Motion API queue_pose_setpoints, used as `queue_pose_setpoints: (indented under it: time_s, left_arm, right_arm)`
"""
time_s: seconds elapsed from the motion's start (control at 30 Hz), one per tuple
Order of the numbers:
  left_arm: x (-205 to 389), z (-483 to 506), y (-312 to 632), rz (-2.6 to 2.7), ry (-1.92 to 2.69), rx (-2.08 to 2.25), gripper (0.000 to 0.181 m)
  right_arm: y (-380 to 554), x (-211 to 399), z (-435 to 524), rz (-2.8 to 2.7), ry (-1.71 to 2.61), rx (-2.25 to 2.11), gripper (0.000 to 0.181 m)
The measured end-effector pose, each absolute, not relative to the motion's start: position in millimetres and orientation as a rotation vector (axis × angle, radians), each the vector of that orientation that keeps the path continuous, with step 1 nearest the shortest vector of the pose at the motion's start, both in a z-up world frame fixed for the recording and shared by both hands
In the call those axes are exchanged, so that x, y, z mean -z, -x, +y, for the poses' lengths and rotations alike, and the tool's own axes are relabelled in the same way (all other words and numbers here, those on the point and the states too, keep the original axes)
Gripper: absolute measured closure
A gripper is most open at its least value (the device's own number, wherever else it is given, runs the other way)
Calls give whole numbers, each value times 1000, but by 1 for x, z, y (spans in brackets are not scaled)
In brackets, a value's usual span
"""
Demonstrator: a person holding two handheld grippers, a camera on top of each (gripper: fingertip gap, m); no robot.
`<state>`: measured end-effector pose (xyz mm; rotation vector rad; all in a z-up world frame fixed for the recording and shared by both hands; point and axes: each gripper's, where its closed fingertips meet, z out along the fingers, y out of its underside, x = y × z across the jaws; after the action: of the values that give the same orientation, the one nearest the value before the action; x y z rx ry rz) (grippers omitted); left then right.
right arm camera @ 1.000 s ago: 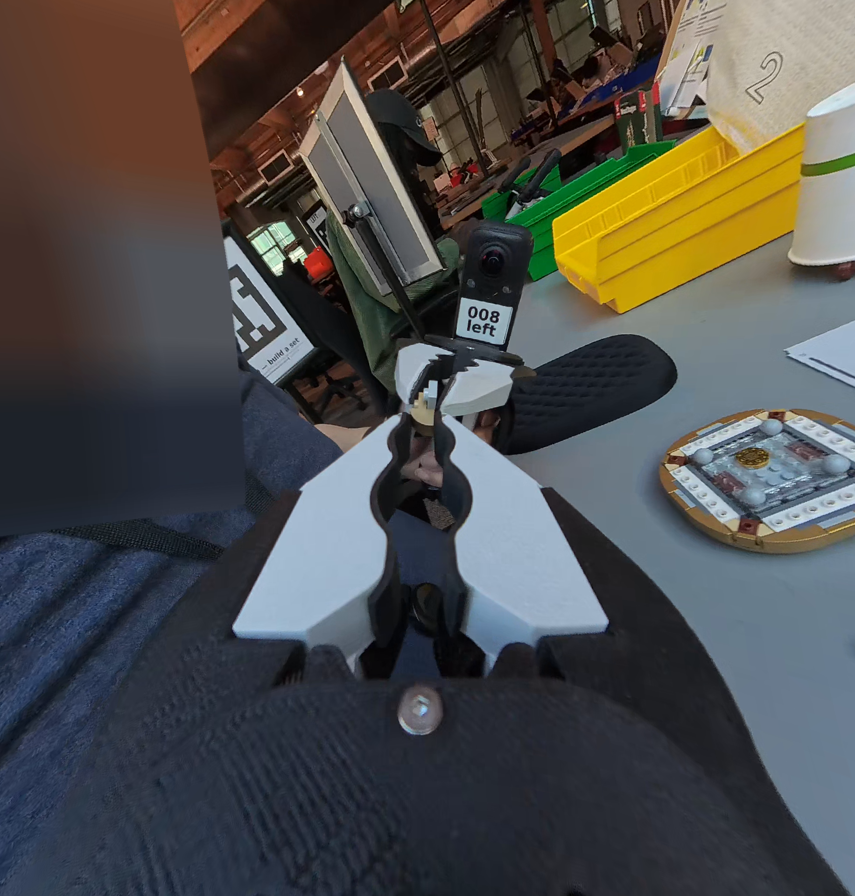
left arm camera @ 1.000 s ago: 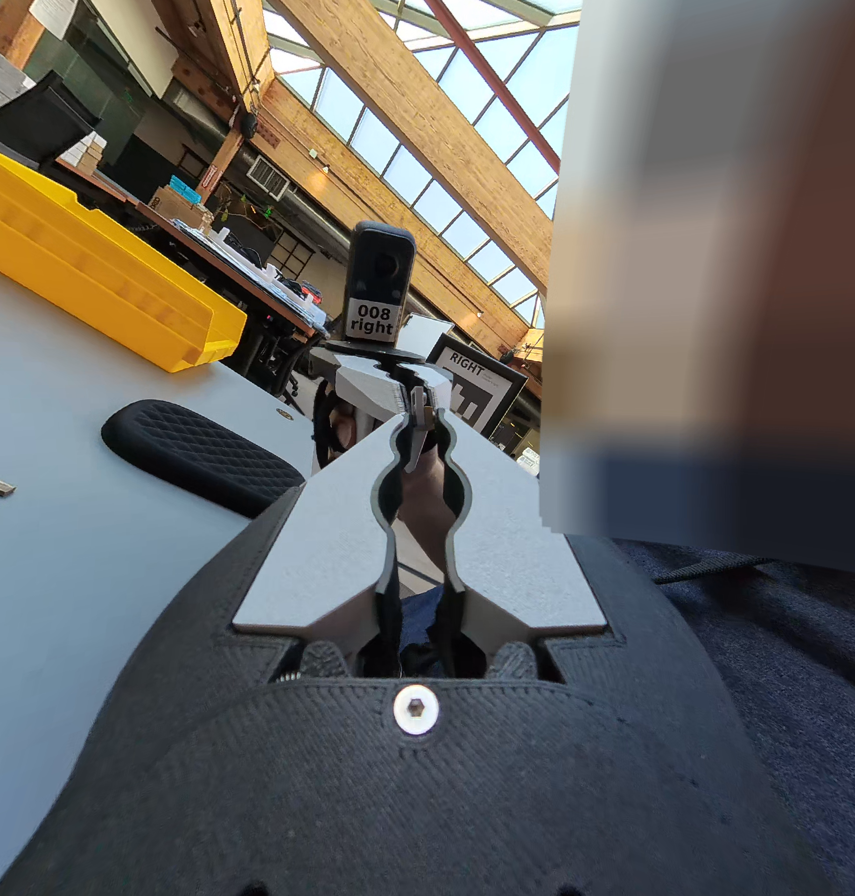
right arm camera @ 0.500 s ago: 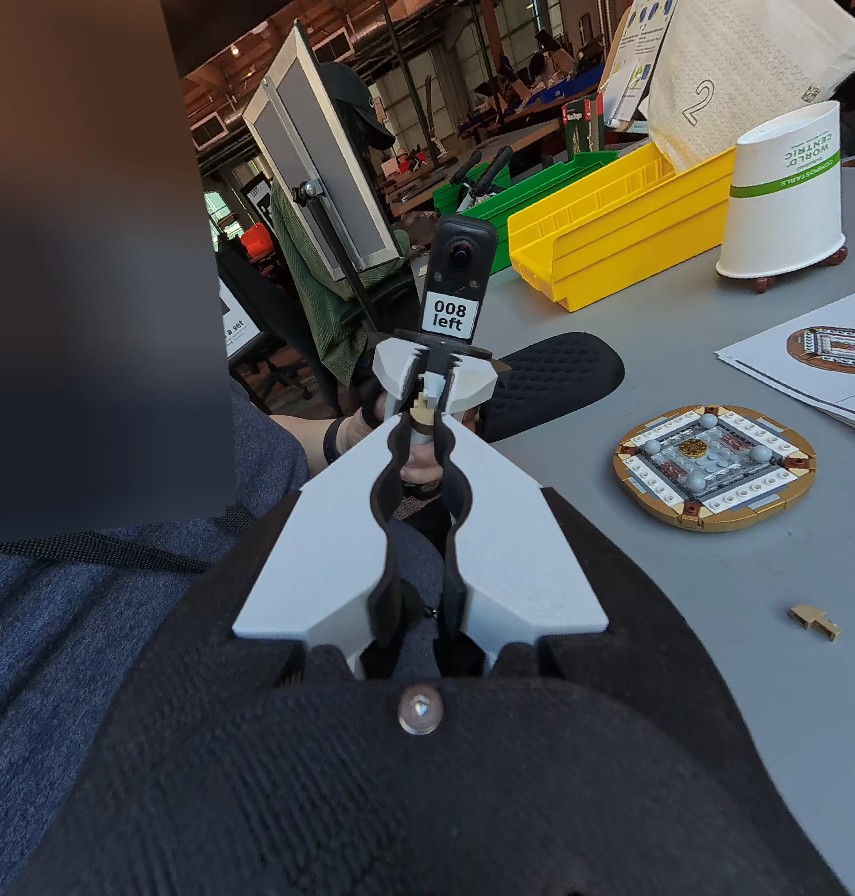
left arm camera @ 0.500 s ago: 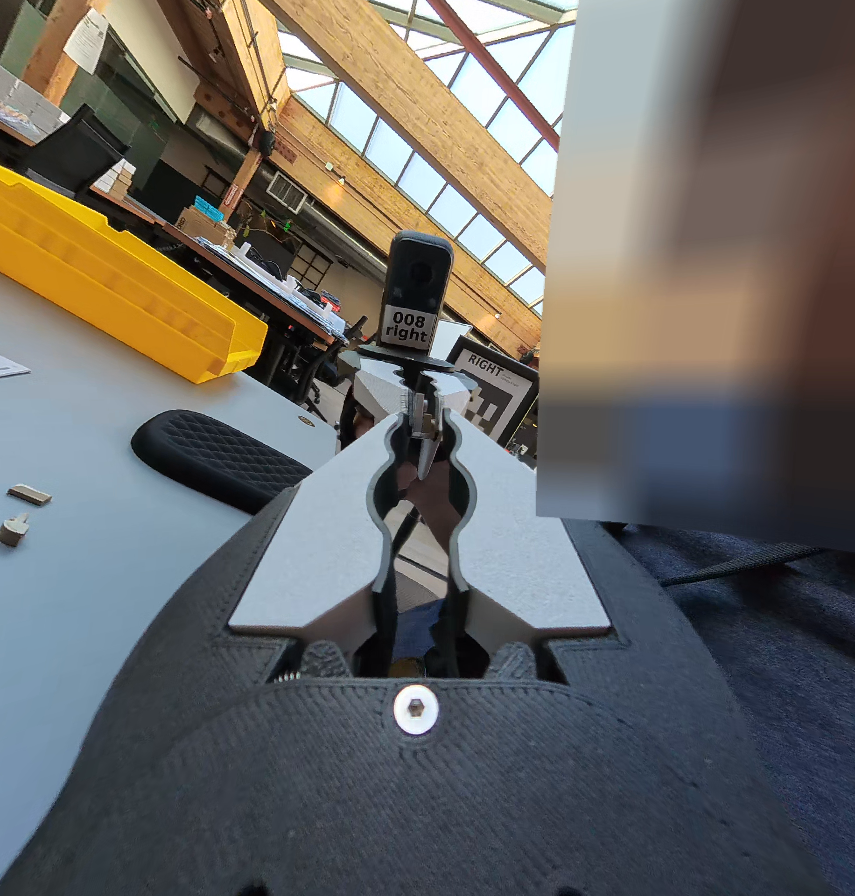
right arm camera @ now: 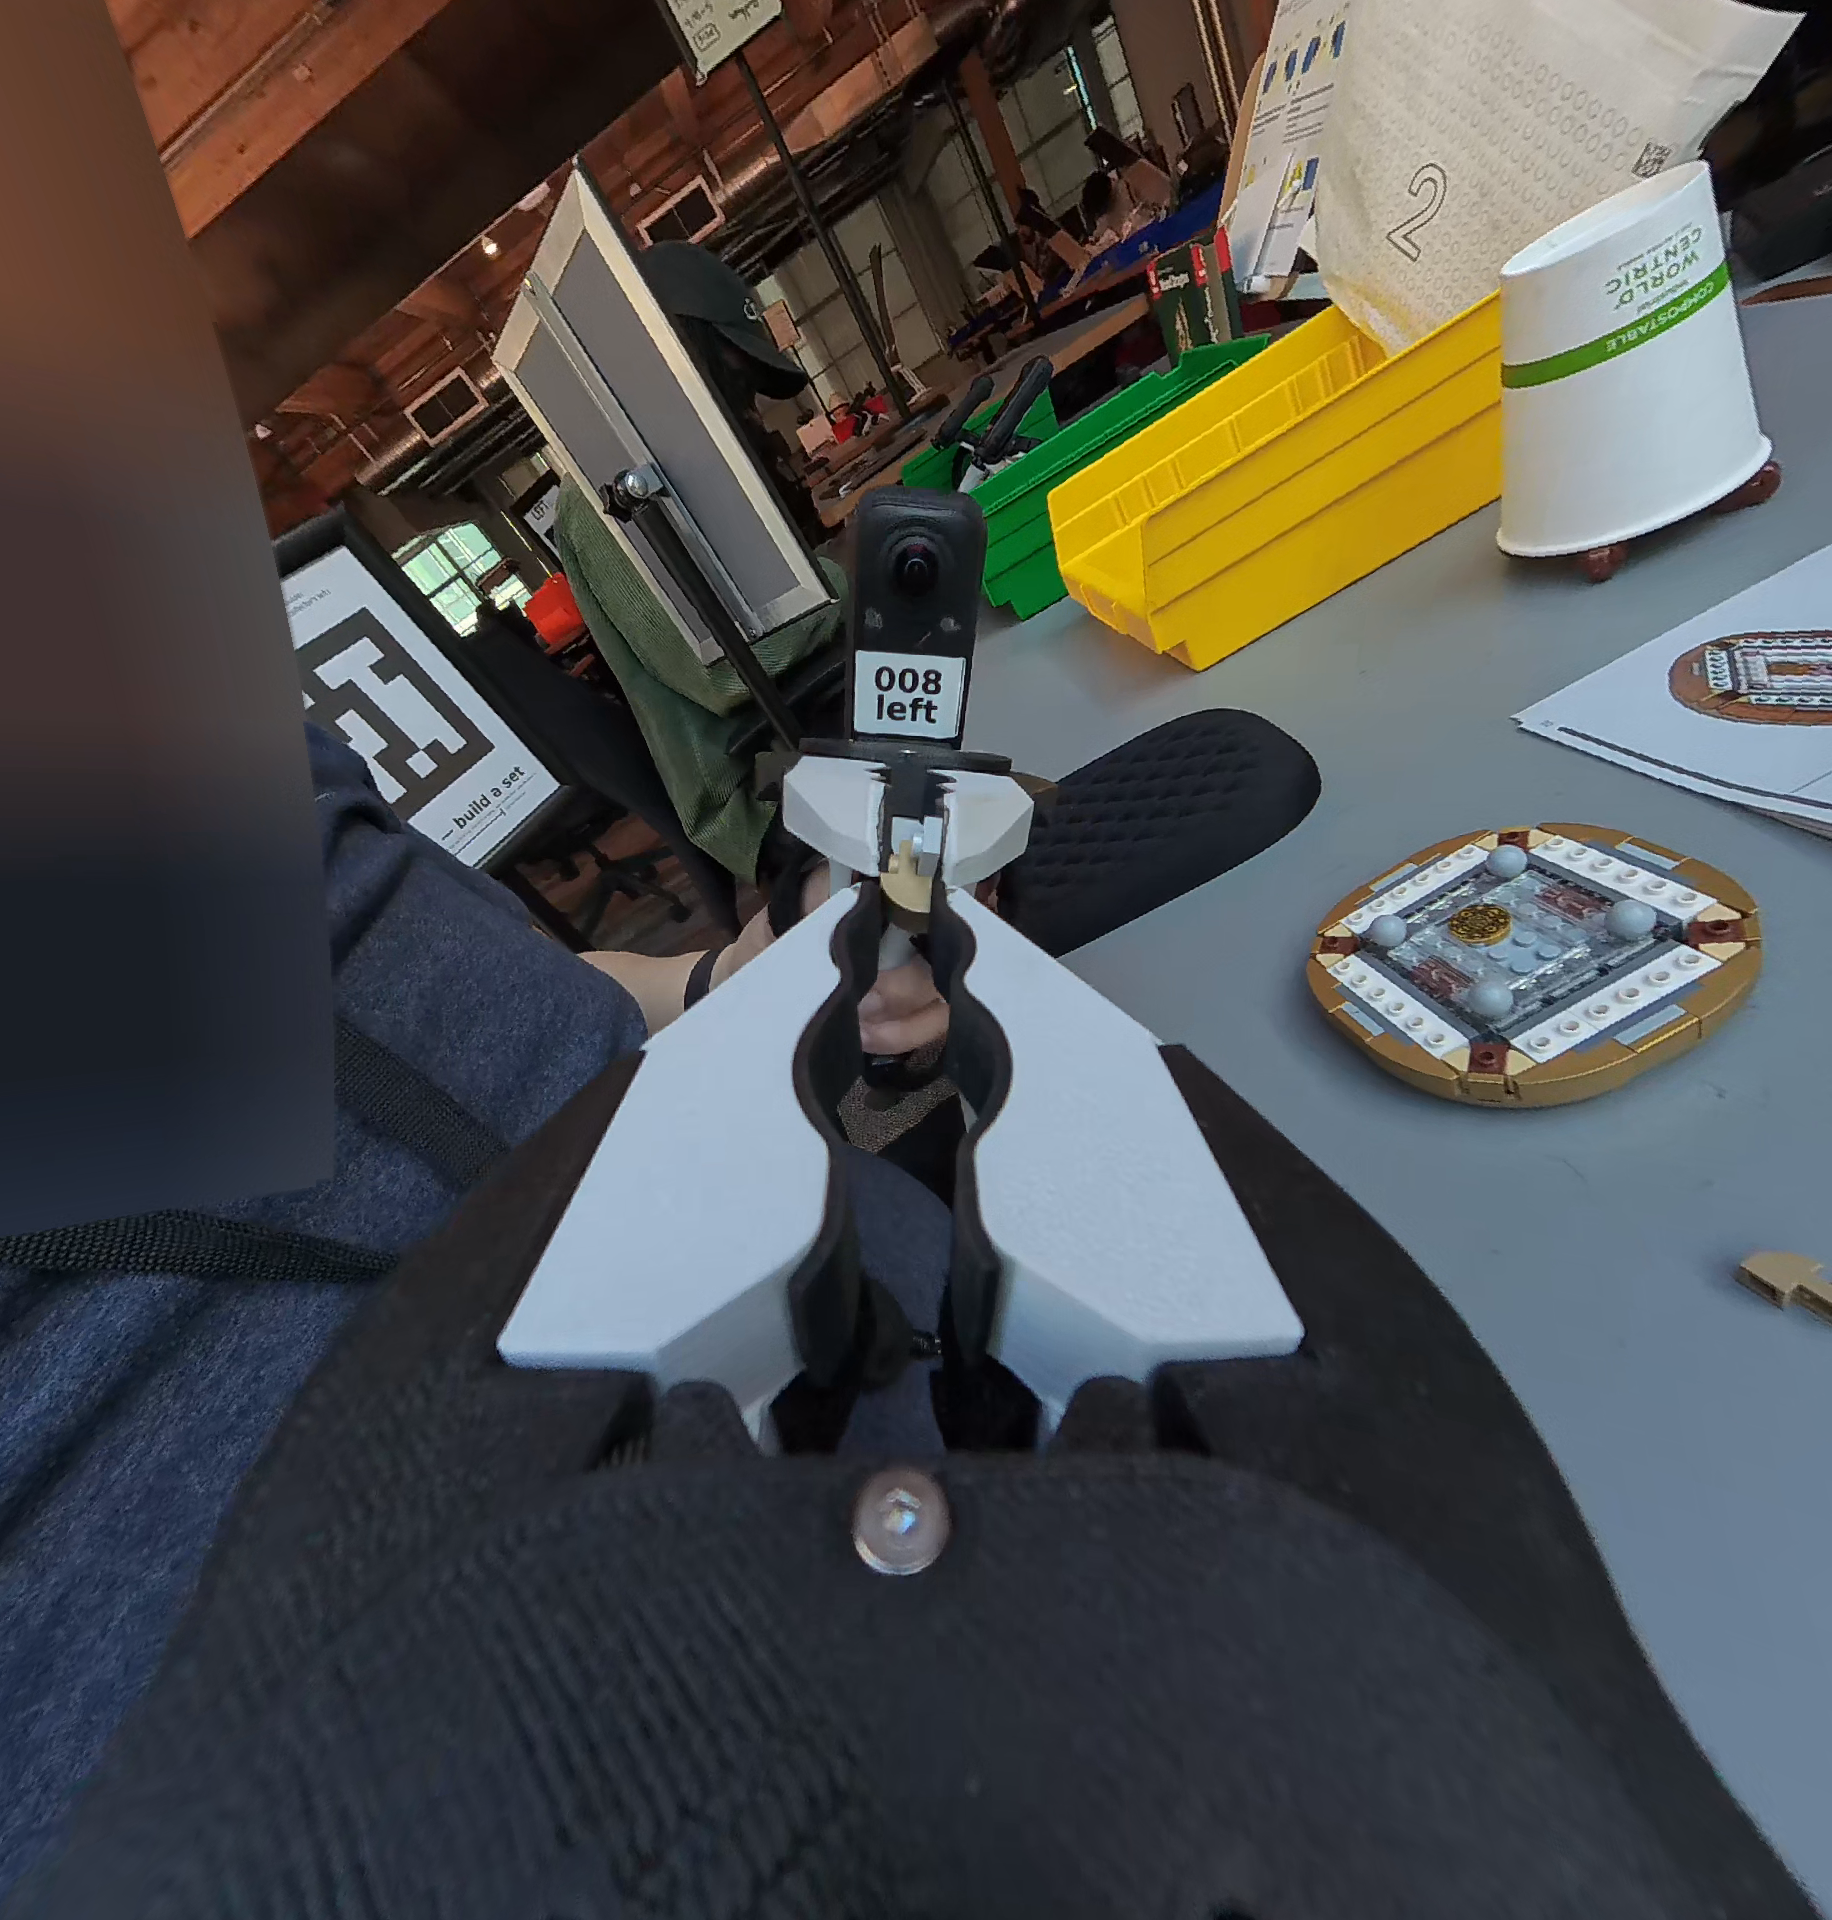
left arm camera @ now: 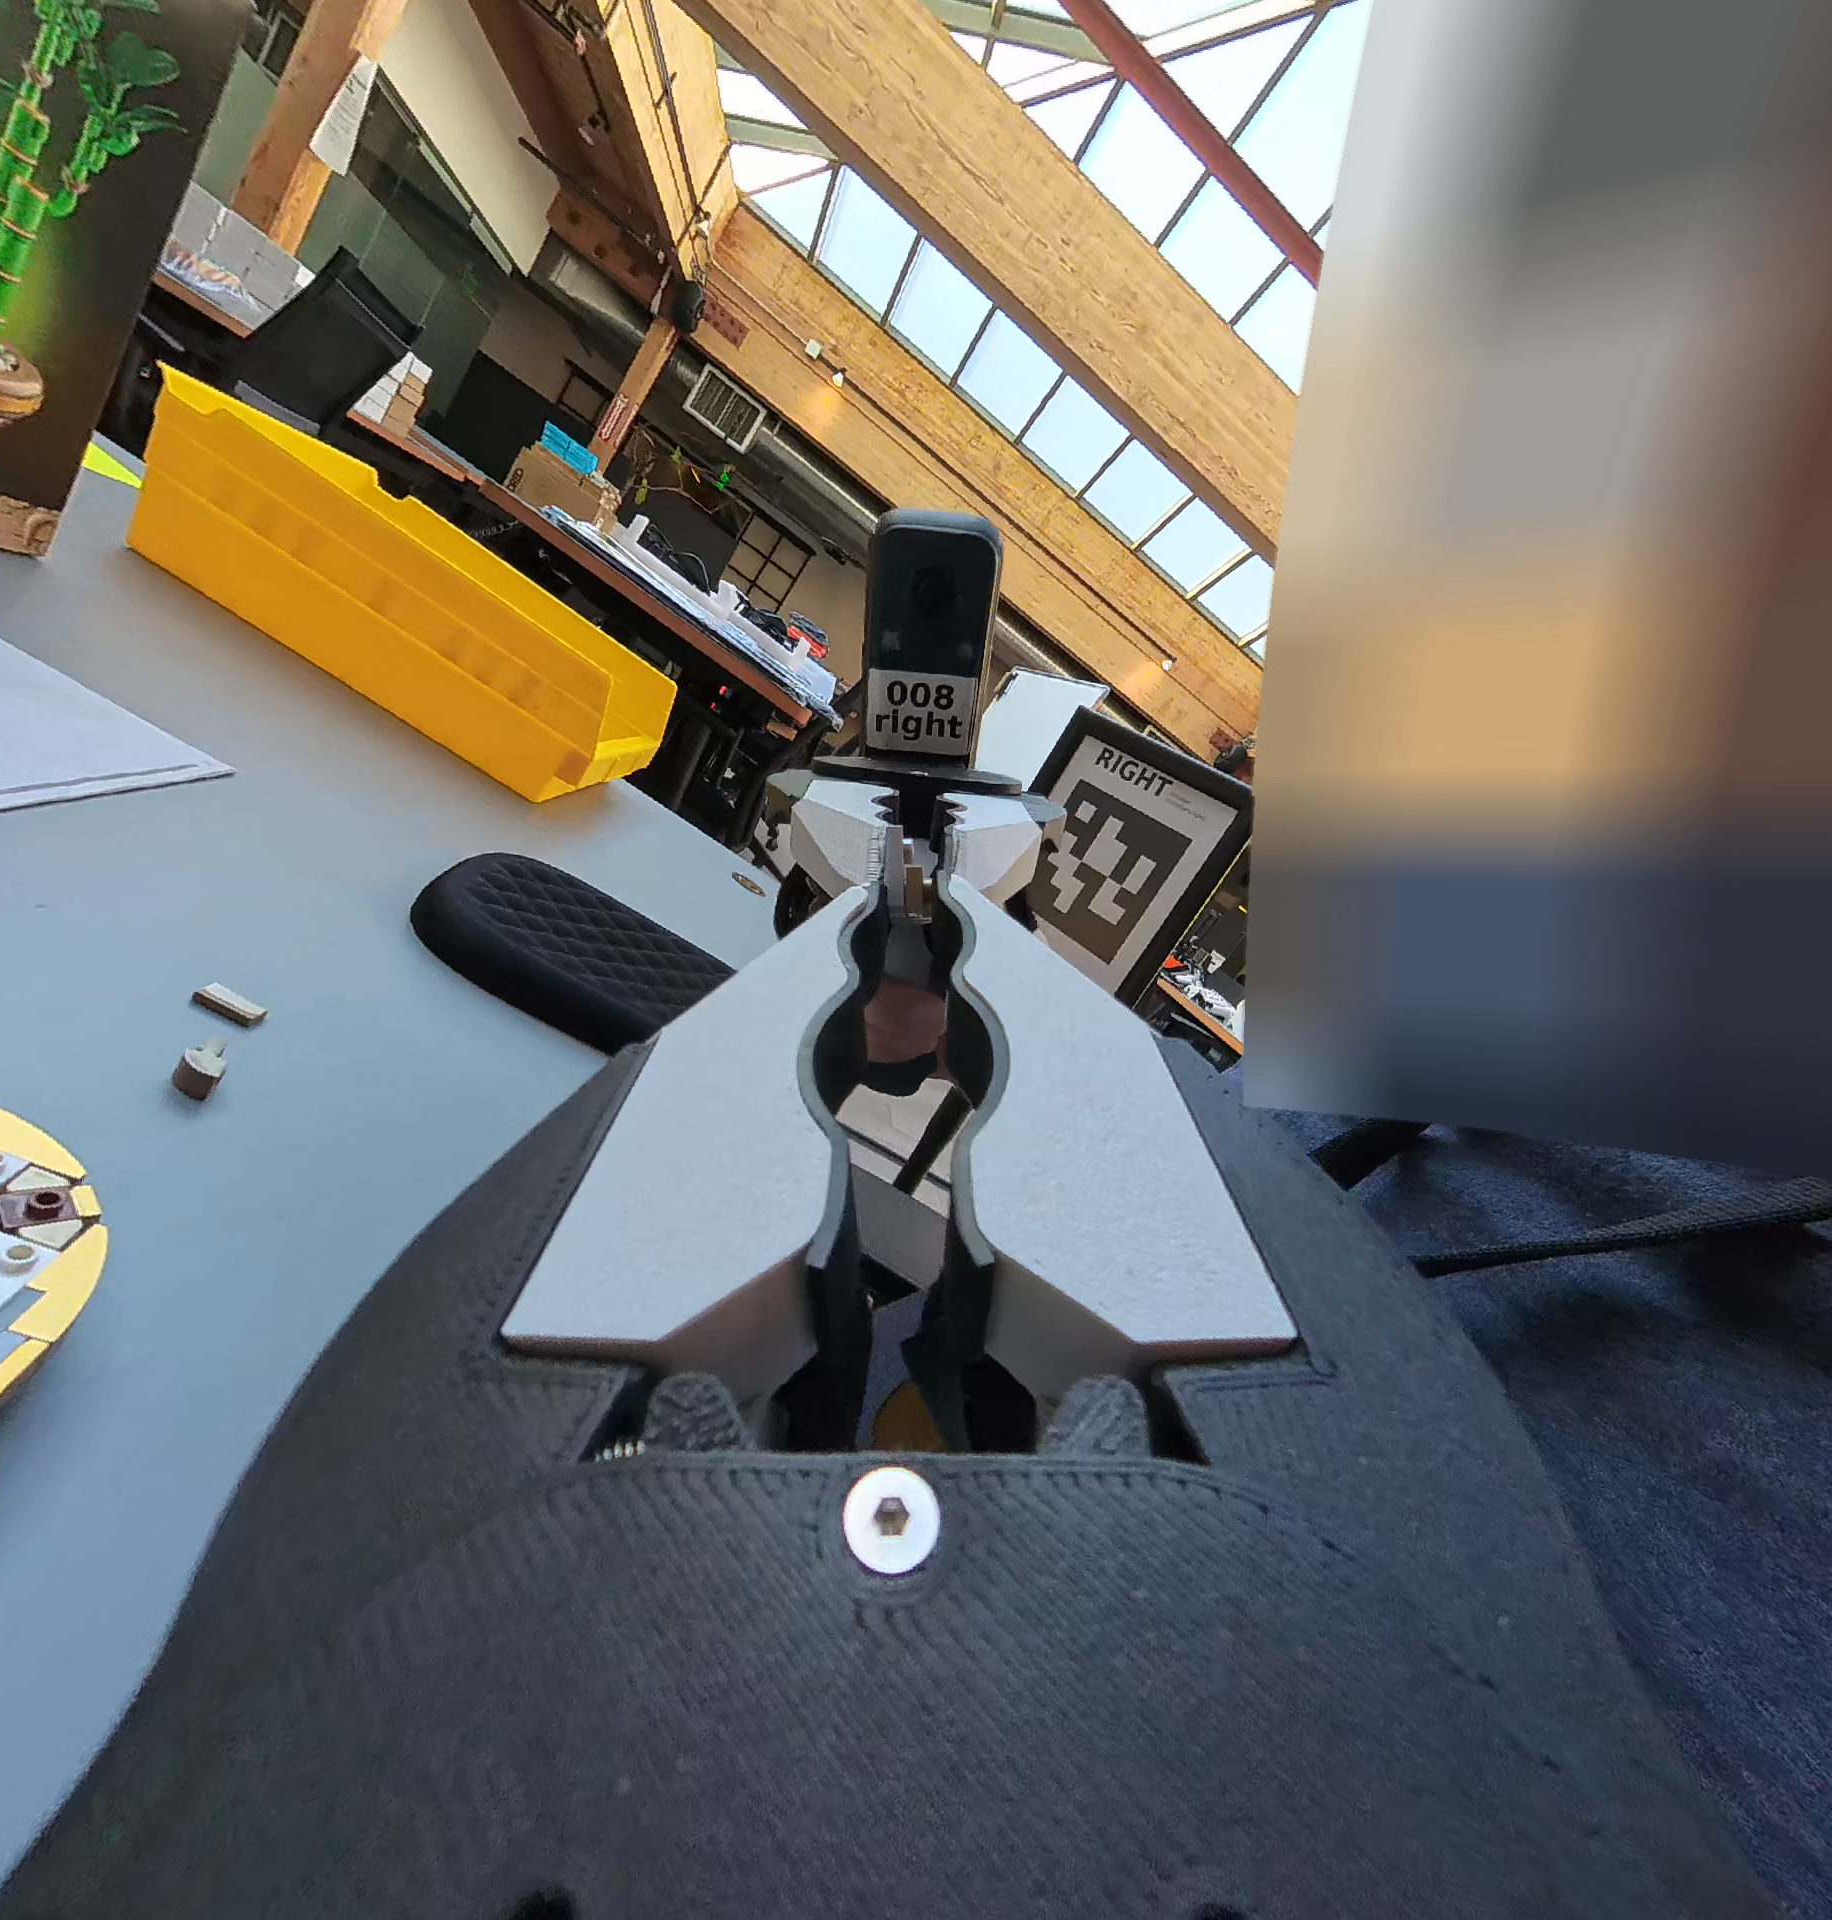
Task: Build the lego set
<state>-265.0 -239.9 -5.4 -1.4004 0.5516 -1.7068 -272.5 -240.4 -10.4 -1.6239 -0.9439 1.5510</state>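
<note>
Both jaws are nearly pressed together, tip to tip at frame centre: the left gripper [left arm camera: 907, 904] and right gripper [right arm camera: 907, 904] pinch one small tan-and-grey piece [right arm camera: 907, 878] between them. Misaligned pressing could pop it loose onto the grey surface [right arm camera: 1514, 1247], away from the round base assembly [right arm camera: 1530, 961] at right.

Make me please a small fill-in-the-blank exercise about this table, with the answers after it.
1. The round lego base has a ____ coin piece at its centre.
2. The white paper cup stands ____ on the table.
3. Beside the yellow bin lies a ____ bin.
4. The right gripper and the left gripper meet ____ to tip.

Answers: gold; upside down; green; tip
</note>
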Motion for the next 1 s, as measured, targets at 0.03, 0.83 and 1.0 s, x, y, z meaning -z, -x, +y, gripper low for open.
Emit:
queue_pose_setpoints:
  time_s: [0.03,0.83,1.0]
  left_arm:
    - [6,-240,265,554,1411,1710,175]
    - [12,-221,274,234,1315,1937,165]
    - [13,-224,271,259,1331,1928,169]
  right_arm:
    - [273,11,-240,-941,1623,-1559,173]
    - [275,17,-226,-716,1538,-1634,175]
    - [279,21,-230,-732,1557,-1664,175]
